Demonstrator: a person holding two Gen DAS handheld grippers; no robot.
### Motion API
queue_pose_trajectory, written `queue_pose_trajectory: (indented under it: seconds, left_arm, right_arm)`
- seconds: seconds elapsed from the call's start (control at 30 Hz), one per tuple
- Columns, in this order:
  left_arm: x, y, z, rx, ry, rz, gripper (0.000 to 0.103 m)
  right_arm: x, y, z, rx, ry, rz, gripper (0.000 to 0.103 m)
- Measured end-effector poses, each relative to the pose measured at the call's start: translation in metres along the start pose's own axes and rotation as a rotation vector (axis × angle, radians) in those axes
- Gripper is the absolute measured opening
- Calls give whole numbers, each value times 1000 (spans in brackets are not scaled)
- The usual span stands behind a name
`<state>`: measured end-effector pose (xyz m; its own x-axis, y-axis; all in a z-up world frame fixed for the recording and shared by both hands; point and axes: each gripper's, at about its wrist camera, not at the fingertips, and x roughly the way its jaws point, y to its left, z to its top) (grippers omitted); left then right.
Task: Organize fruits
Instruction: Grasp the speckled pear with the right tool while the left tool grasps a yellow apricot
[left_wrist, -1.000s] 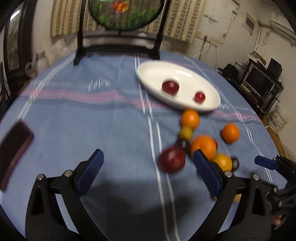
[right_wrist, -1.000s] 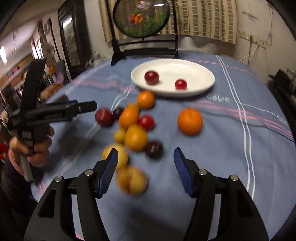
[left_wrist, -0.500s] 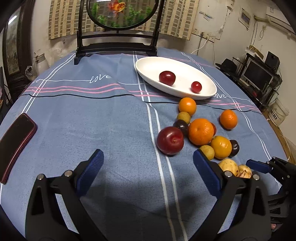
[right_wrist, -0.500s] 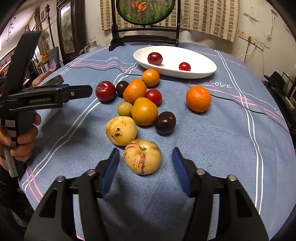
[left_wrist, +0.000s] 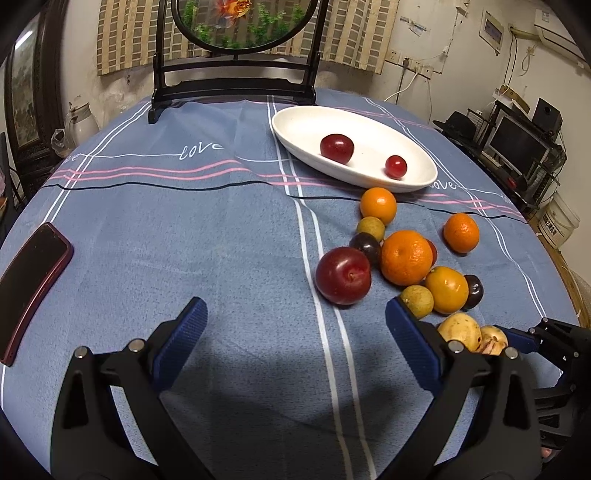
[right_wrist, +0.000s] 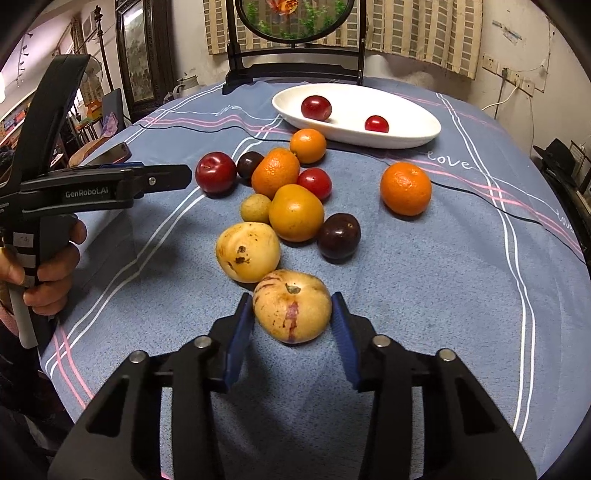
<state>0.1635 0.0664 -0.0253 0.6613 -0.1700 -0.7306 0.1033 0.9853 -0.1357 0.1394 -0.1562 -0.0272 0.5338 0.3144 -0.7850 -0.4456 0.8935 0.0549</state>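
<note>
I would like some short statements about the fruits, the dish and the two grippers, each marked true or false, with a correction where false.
1. The white dish holds two red fruits. True.
2. The right gripper has its fingers on both sides of the striped yellow fruit. True.
3. The left gripper grips the big red plum. False: it is open and holds nothing; the plum lies ahead on the cloth.
4. An orange lies in the dish. False: all oranges are on the cloth.
5. A phone lies at the left of the table. True.

"love" on tablecloth (left_wrist: 221, 206); "genrobot.ai" on left gripper (right_wrist: 162, 177)
</note>
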Motion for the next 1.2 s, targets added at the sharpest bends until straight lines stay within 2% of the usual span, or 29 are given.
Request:
queue_pose_trajectory:
  seconds: [0.13, 0.23, 0.33, 0.47, 0.5, 0.63, 0.9, 1.1, 1.2]
  left_arm:
    - [1, 2, 0, -2, 4, -1, 99]
    - [-3, 1, -1, 0, -9, -24, 99]
    - [-9, -16, -10, 37, -2, -80, 96]
    - [-12, -59, -24, 128, 19, -150, 75]
    - [-11, -65, -25, 142, 20, -153, 71]
    - [-9, -88, -28, 196, 27, -166, 69]
    - [1, -97, -28, 198, 66, -183, 55]
    - [5, -110, -27, 222, 72, -229, 53]
    - [11, -117, -26, 230, 88, -223, 53]
  right_arm:
    - [-3, -5, -1, 31, -19, 14, 41]
    - [-14, -23, -3, 141, -91, 22, 41]
    - [-14, -39, -4, 241, -103, -4, 41]
    - [-12, -54, -6, 335, -91, -3, 41]
    - [-13, -55, -7, 342, -93, 4, 41]
    - [-22, -53, -10, 331, -137, 26, 41]
    - [-23, -59, -10, 343, -151, 76, 41]
    - [-24, -63, -11, 374, -148, 113, 41]
    - [-24, -63, -11, 375, -148, 119, 41]
